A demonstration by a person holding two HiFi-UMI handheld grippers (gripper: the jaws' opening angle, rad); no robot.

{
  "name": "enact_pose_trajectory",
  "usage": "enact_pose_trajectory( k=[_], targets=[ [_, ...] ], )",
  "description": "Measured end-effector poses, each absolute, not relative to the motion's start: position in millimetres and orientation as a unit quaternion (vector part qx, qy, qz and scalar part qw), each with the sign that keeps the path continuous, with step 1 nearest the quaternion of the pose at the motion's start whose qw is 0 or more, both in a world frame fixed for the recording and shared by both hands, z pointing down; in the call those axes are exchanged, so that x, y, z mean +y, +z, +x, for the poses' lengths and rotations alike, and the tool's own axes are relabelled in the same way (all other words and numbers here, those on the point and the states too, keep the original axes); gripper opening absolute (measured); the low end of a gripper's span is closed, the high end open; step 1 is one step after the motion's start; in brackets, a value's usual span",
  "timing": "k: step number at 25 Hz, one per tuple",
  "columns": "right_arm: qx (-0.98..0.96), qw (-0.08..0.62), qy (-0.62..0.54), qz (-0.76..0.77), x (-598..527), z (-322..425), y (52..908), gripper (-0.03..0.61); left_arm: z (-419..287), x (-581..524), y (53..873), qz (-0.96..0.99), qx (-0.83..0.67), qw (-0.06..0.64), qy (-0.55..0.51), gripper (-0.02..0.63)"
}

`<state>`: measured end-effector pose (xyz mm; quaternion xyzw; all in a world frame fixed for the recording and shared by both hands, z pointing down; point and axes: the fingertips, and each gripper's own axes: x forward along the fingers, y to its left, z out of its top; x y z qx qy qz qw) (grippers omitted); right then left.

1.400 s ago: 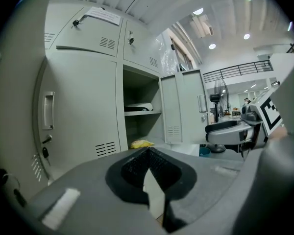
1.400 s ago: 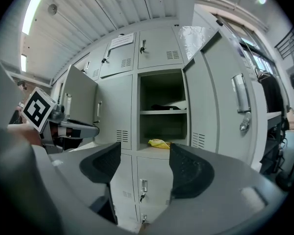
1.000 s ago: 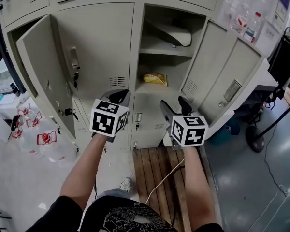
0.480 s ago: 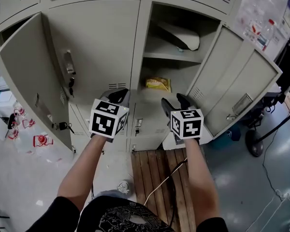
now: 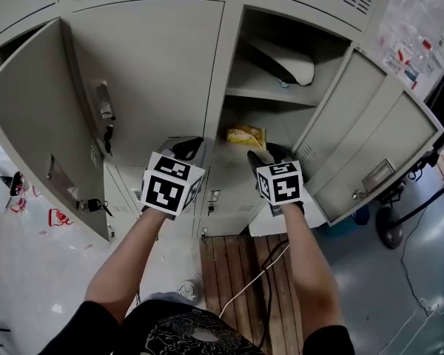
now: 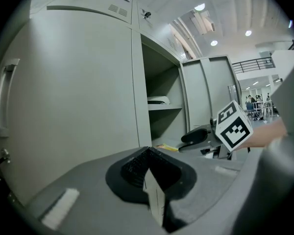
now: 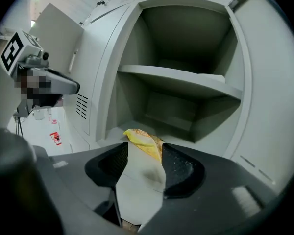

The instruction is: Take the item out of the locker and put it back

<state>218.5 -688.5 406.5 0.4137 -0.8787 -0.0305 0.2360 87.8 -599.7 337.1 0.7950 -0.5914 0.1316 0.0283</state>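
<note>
The step in hand looks like the reach for the item: the yellow packet (image 5: 246, 134) lies on the floor of the open locker's (image 5: 333, 35) lower compartment, under the shelf (image 5: 270, 93). The right gripper (image 5: 265, 154) points at it with its jaws spread; they have just been closing, and the packet's near end sits at their tips, no pad yet pressing it. A good grip likely means going in further so the pads straddle the crumpled body rather than the thin corner, keeping the tips off the steel, and closing gently, since such a bag probably crushes and slips. The left gripper (image 5: 186, 148), jaws pressed together on nothing, hangs before the shut neighbouring door (image 5: 155, 65). The locker floor is smooth painted grey metal, so a nudged packet may slide back. Doors stand ajar on either side; below lie a wooden pallet (image 5: 229, 265) and a pale cable (image 5: 253, 276).
</note>
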Motion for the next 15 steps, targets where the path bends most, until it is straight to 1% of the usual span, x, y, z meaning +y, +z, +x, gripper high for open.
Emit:
enact_pose_trajectory(
  k=[4, 15],
  targets=[
    [-0.870, 0.267, -0.049, 0.410, -706.5, 215.5, 415.4, 0.232, 89.2, -603.6, 334.6, 0.797, -0.590, 0.032, 0.126, 0.002],
    [-0.856, 0.315, -0.076, 0.403, -740.4, 207.6, 432.9, 0.197, 92.9, -610.4, 341.9, 0.799, -0.584, 0.025, 0.142, 0.002]
  ],
)
